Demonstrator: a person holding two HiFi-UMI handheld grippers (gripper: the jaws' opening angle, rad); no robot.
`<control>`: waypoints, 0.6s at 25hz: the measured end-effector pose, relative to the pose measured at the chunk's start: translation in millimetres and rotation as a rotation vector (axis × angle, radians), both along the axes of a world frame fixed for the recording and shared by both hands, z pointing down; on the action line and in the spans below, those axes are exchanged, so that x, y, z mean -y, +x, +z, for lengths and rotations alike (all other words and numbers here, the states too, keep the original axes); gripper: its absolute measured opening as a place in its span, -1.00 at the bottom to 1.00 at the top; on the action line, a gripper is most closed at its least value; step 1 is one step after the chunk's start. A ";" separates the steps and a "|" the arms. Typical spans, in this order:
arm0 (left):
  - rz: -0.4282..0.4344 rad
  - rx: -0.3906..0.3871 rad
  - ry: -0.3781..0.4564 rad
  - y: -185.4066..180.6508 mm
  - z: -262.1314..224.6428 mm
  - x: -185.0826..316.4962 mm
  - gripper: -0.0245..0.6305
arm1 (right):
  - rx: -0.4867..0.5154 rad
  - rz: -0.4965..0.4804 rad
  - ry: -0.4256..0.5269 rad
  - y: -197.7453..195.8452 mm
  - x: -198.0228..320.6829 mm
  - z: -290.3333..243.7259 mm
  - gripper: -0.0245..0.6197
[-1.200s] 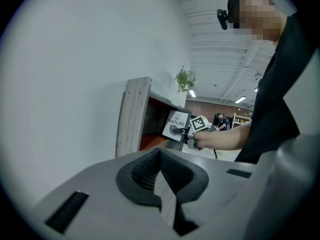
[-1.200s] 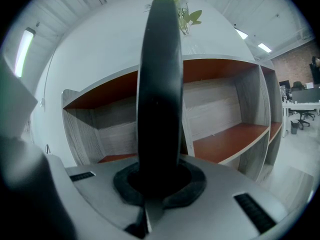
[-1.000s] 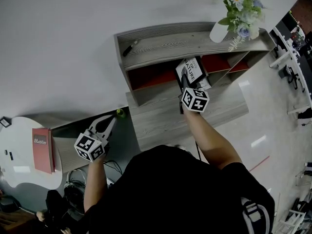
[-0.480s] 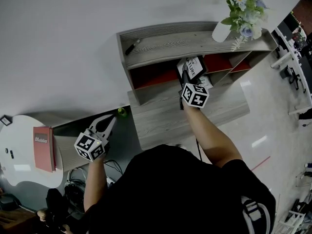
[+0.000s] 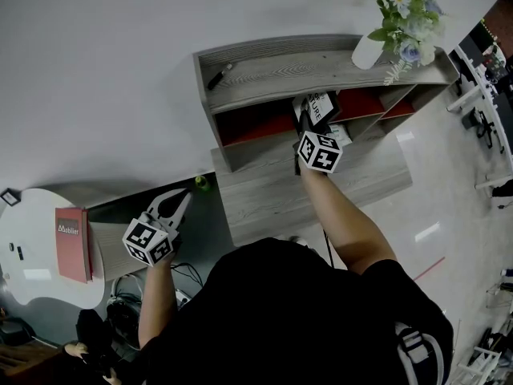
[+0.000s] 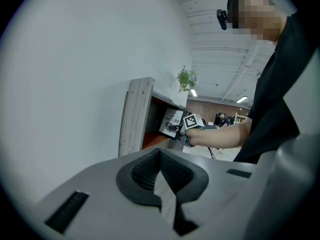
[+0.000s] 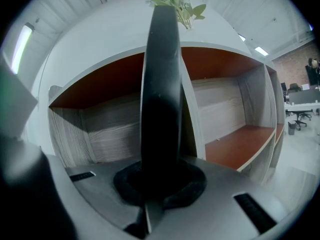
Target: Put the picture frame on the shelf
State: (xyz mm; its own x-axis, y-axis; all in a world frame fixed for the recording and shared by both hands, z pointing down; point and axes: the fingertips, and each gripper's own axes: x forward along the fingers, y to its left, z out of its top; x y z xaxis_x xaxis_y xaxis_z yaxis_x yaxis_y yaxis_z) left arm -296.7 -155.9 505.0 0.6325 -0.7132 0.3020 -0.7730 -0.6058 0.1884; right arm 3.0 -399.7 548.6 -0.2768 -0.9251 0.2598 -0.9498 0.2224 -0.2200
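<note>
Up and to the right of your right gripper (image 5: 305, 123), a white vase (image 5: 365, 53) holds pale flowers (image 5: 405, 18). Up and to the left of that gripper lies a black pen-like object (image 5: 218, 76). A low grey wooden platform (image 5: 264, 203) runs beneath the gripper. Just past the tips of your left gripper (image 5: 184, 200) sits a small green object (image 5: 199, 184), kind not discernible. Well left of that gripper, a red book (image 5: 72, 245) lies flat on a round white table (image 5: 24, 275). Dark cables (image 5: 188, 275) lie below the left gripper. Far right of the right gripper, the glossy floor (image 5: 417, 215) bears a red line (image 5: 427, 269).
</note>
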 end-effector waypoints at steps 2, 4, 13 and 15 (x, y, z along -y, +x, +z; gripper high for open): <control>-0.001 0.001 -0.001 -1.0 0.7 0.5 -0.86 | -0.002 0.003 0.004 -1.0 2.2 0.0 -0.85; -0.002 0.001 -0.002 -1.3 1.1 1.3 -0.86 | -0.005 0.005 0.007 -1.8 5.2 0.0 -0.85; -0.001 -0.002 -0.007 -0.2 3.0 5.2 -0.86 | -0.014 0.013 0.012 -3.4 15.7 0.0 -0.85; -0.001 0.000 -0.008 -0.9 4.1 5.9 -0.86 | -0.019 0.014 0.012 -3.8 17.9 -0.2 -0.85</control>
State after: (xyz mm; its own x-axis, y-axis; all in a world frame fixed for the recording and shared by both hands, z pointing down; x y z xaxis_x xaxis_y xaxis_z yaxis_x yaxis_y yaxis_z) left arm -297.6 -161.8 509.2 0.6318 -0.7117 0.3073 -0.7737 -0.6034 0.1932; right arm -0.8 -417.6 548.4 -0.2590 -0.9320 0.2537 -0.9568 0.2116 -0.1995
